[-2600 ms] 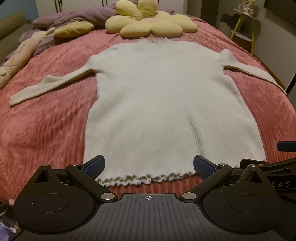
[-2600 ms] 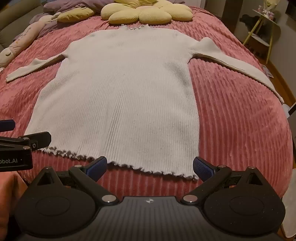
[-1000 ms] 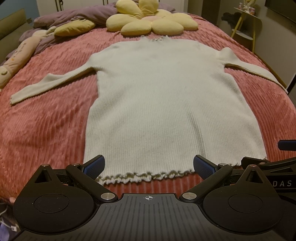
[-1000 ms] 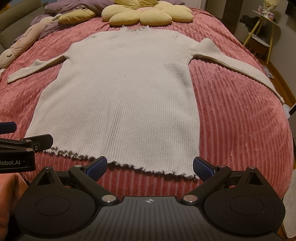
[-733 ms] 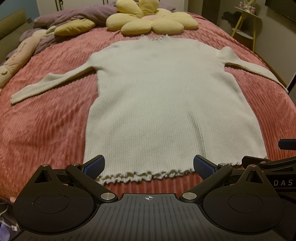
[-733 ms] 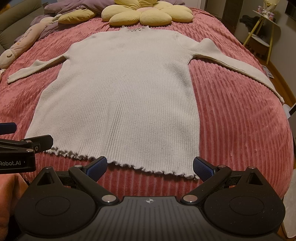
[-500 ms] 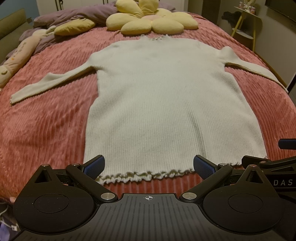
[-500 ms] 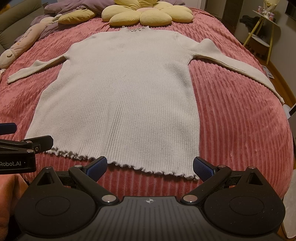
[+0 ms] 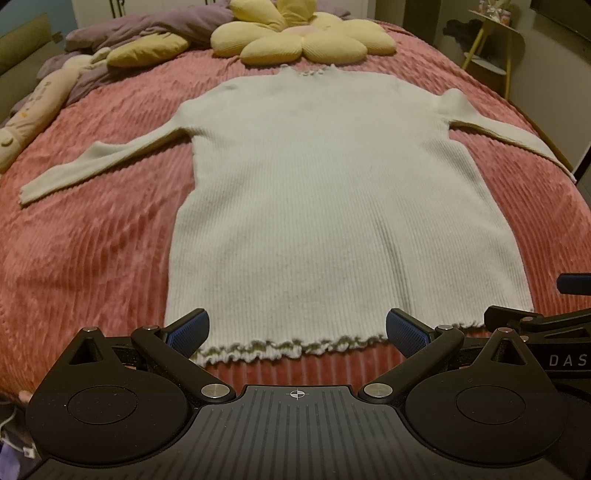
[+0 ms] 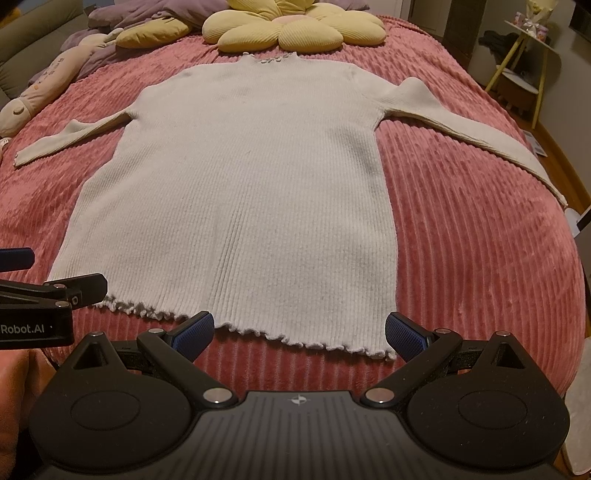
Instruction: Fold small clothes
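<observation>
A cream ribbed long-sleeved sweater [image 9: 332,192] lies flat and face up on the pink bedspread [image 9: 92,240], sleeves spread to both sides, frilled hem toward me. It also shows in the right wrist view [image 10: 243,192]. My left gripper [image 9: 295,328] is open and empty, hovering just before the hem's left half. My right gripper [image 10: 299,328] is open and empty, just before the hem's right half. Each gripper shows at the edge of the other's view.
A yellow flower-shaped cushion [image 9: 299,37] lies past the collar. A yellow pillow [image 9: 147,50], purple bedding [image 9: 147,26] and a long plush toy [image 9: 33,110] lie at the far left. A yellow-legged side table [image 10: 528,55] stands to the right of the bed.
Almost nothing has changed. Both grippers stay open before the hem, with only a slight shift of view.
</observation>
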A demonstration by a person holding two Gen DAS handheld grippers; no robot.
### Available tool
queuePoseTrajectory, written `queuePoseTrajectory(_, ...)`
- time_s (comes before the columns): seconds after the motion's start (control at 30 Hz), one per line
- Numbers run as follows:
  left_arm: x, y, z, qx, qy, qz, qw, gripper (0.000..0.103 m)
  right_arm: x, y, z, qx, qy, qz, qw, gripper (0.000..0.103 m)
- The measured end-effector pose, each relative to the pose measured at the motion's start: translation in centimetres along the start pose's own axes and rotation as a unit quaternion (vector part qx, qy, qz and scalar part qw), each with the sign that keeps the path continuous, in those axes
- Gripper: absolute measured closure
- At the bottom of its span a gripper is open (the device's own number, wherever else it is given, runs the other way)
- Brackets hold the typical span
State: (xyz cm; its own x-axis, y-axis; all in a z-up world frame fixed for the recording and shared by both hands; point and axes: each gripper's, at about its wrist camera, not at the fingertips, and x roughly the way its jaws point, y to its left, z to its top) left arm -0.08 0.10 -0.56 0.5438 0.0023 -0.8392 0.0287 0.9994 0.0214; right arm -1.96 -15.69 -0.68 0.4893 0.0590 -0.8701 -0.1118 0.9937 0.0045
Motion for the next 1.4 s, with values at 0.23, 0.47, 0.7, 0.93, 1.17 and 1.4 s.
queuePoseTrajectory(0.23, 0.01, -0.03, 0.00, 0.000, 0.001, 0.000, 1.0000, 0.000, 0.02, -0.01, 0.06, 0.000, 0.000, 0.000, 1.000, 0.004)
queuePoseTrajectory(0.47, 0.11, -0.16, 0.02, 0.000, 0.002, 0.000, 1.0000, 0.000, 0.06, -0.05, 0.11, 0.000, 0.001, 0.000, 1.000, 0.004)
queuePoseTrajectory(0.7, 0.29, -0.25, 0.00, 0.000, 0.003, 0.000, 1.0000, 0.000, 0.14, -0.12, 0.09, 0.000, 0.001, 0.000, 1.000, 0.004)
queuePoseTrajectory(0.93, 0.35, -0.17, 0.00, 0.000, 0.005, 0.000, 1.0000, 0.000, 0.35, -0.23, 0.12, 0.002, 0.002, 0.001, 1.000, 0.004)
queuePoseTrajectory(1.17, 0.37, -0.04, -0.05, -0.001, 0.006, -0.001, 1.0000, 0.000, 0.38, -0.19, 0.10, 0.002, 0.002, 0.000, 1.000, 0.004)
queuePoseTrajectory(1.4, 0.39, 0.06, -0.01, -0.002, 0.009, -0.002, 1.0000, 0.000, 0.35, -0.14, 0.01, 0.001, 0.001, 0.001, 1.000, 0.004)
